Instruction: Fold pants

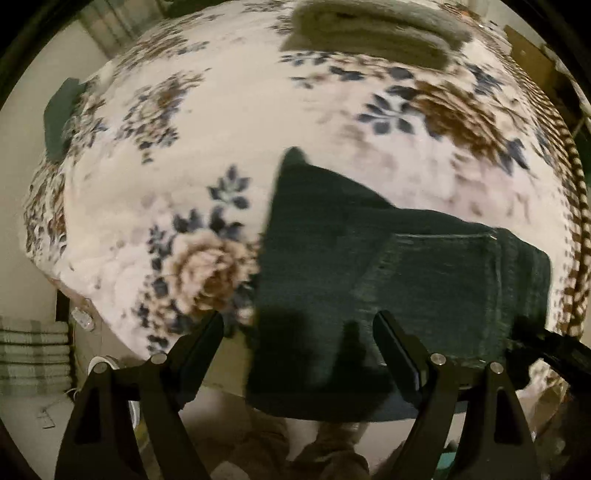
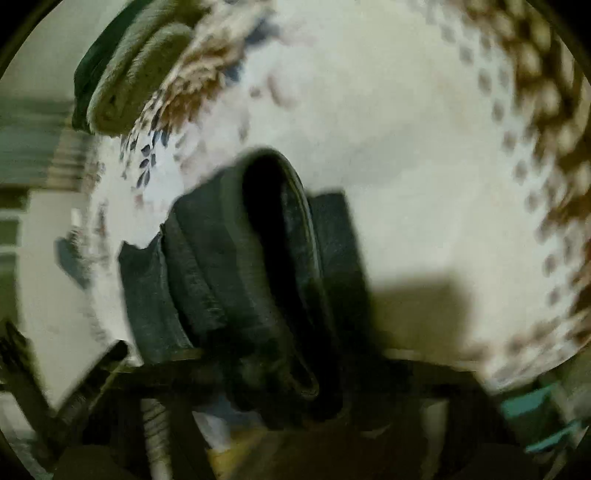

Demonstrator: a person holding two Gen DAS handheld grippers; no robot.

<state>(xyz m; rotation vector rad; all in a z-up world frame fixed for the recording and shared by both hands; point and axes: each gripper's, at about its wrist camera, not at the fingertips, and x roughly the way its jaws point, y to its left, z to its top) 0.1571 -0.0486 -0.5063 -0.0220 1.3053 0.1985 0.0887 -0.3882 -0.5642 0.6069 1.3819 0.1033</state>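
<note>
Dark green denim pants (image 1: pixel 388 269) lie folded on a floral blanket (image 1: pixel 229 129) near the bed's front edge, back pocket up. My left gripper (image 1: pixel 299 332) is open just above their near left part, its fingers apart and holding nothing. In the right wrist view the folded pants (image 2: pixel 240 266) fill the centre, their layered edge facing the camera and running down between the blurred fingers of my right gripper (image 2: pixel 295 387), which looks shut on the fold. That gripper also shows at the pants' right corner in the left wrist view (image 1: pixel 546 343).
A folded olive towel (image 1: pixel 373 33) lies at the far side of the bed, also in the right wrist view (image 2: pixel 129 77). A dark green cloth (image 1: pixel 61 114) sits at the left edge. The floor and a striped mat (image 1: pixel 33 354) lie below.
</note>
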